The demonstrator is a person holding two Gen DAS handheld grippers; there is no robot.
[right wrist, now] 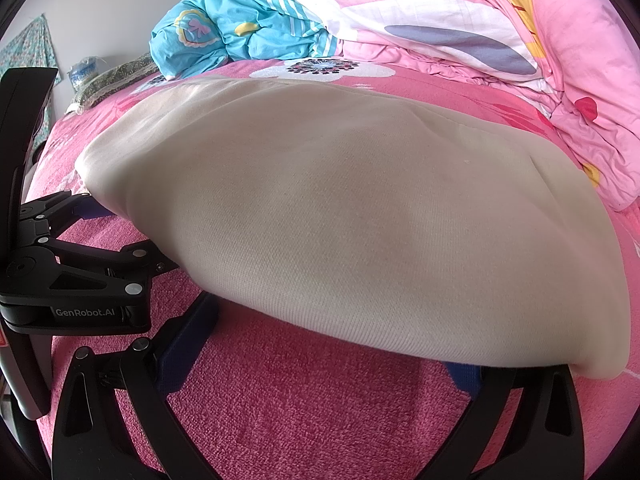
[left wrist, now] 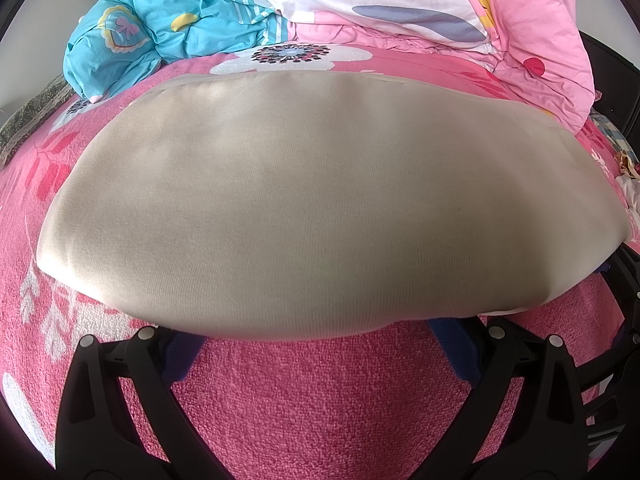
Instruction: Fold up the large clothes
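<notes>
**Inspector A:** Where is the garment?

**Inspector B:** The cream garment (left wrist: 320,200) lies folded into a broad, smooth slab on the pink bedspread (left wrist: 320,400), filling the centre of the left wrist view. Its near edge sags over the tips of both tools.

**Inspector A:** Left gripper?

**Inspector B:** The left gripper (left wrist: 320,344) sits at six o'clock in its own view. Its jaws stand wide apart, clamping nothing; the blue pads (left wrist: 184,356) run under the garment's near hem, so the tips are hidden. In the right wrist view the same tool appears at nine o'clock, at the garment's left corner.

**Inspector A:** Right gripper?

**Inspector B:** The right gripper (right wrist: 332,356) is at six o'clock in its own view, also spread wide with nothing pinched. Its left pad shows blue just beside the hem; the right one is mostly covered by cloth. I cannot tell whether the pads touch the fabric from beneath.

**Inspector A:** Surroundings?

**Inspector B:** A blue quilt (left wrist: 160,36) is bunched at eleven o'clock beyond the garment. A pink quilt (left wrist: 520,20) with white and grey patches is heaped from twelve to two o'clock. A white flower print (left wrist: 296,56) shows on the bedspread at twelve o'clock, just past the garment's far edge. A patterned cloth (right wrist: 28,48) hangs on the wall at ten o'clock in the right wrist view.
</notes>
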